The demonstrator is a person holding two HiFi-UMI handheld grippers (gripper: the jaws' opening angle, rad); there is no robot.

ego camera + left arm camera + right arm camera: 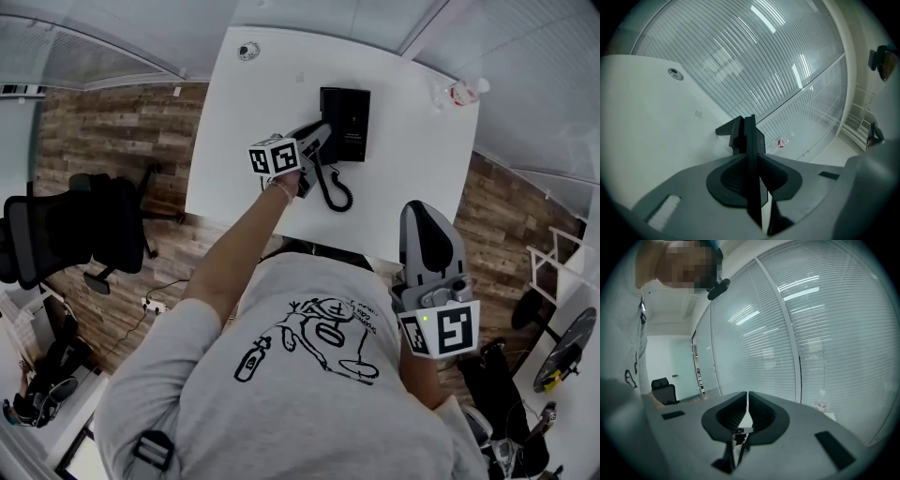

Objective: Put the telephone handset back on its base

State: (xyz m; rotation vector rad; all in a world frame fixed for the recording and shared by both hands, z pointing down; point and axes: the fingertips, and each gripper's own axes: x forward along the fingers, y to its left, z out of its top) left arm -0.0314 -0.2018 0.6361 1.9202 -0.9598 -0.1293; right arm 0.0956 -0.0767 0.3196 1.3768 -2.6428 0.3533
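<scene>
Handset [322,141] clamped in the left gripper [306,156], jaws pressed onto it from both sides. Appears in the left gripper view as a thin black slab [749,133] standing edge-on in the closed grip [751,161] and reaching on past the jaw tips. Held tilted over the white table [239,131], just ahead of that gripper's marker cube. Not seated on the black base [345,122], which lies flat immediately ahead and to the right of the left gripper. Hard to say from the head view whether handset and base touch along the base's near left edge.

Coiled cord [335,190] trailing back from the handset, behind and slightly right of the left gripper, looping on the table near its front edge.

Right gripper [420,214] well apart from all this, off the table and close to the person's right side, jaws pointing roughly toward the table's edge. Jaws drawn together with only a hairline slit between them in the right gripper view [748,401], and nothing gripped.

Plastic bottle [462,91] far ahead of the right gripper at the table's far right corner, upright in its view [820,405]. Office chair [75,230] well off to the left of the left gripper, on the wooden floor.
</scene>
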